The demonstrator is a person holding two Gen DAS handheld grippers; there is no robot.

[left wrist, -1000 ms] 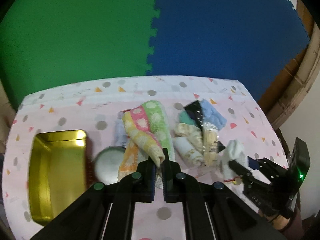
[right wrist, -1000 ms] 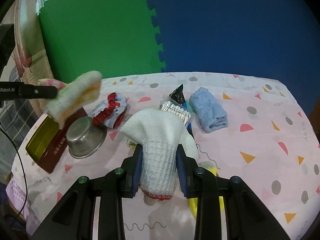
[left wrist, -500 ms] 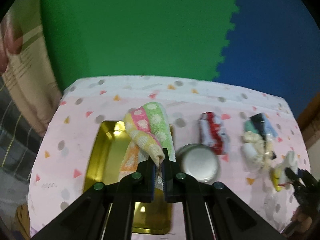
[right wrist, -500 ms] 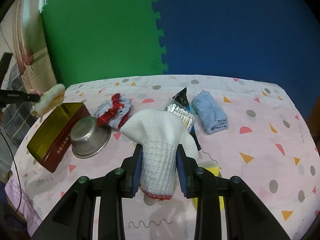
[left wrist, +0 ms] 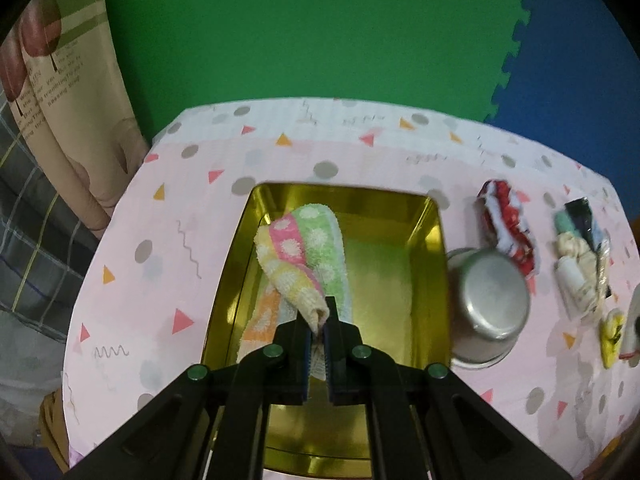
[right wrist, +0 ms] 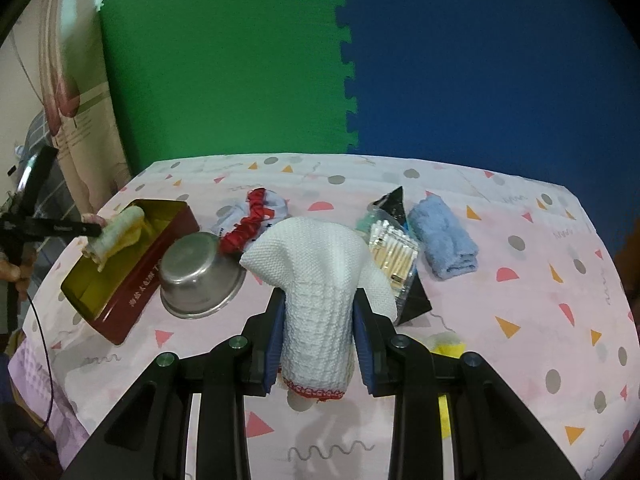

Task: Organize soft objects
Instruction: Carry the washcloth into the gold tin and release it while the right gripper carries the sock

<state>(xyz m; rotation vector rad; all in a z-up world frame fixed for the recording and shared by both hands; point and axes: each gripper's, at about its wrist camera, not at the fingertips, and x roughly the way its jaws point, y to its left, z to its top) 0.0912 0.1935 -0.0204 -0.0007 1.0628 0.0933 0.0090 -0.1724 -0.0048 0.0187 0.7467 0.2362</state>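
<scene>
Left gripper [left wrist: 317, 330], pinching striped towel [left wrist: 304, 252], you swung from pile to over gold tin [left wrist: 428, 240]; release due. Right gripper [right wrist: 318, 320] clamped white cloth [right wrist: 316, 280].

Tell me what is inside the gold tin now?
Only the striped towel shows inside the tin, hanging from the shut left gripper. The rest of the gold floor that shows is bare. The towel and gripper cover the part beneath them.
</scene>
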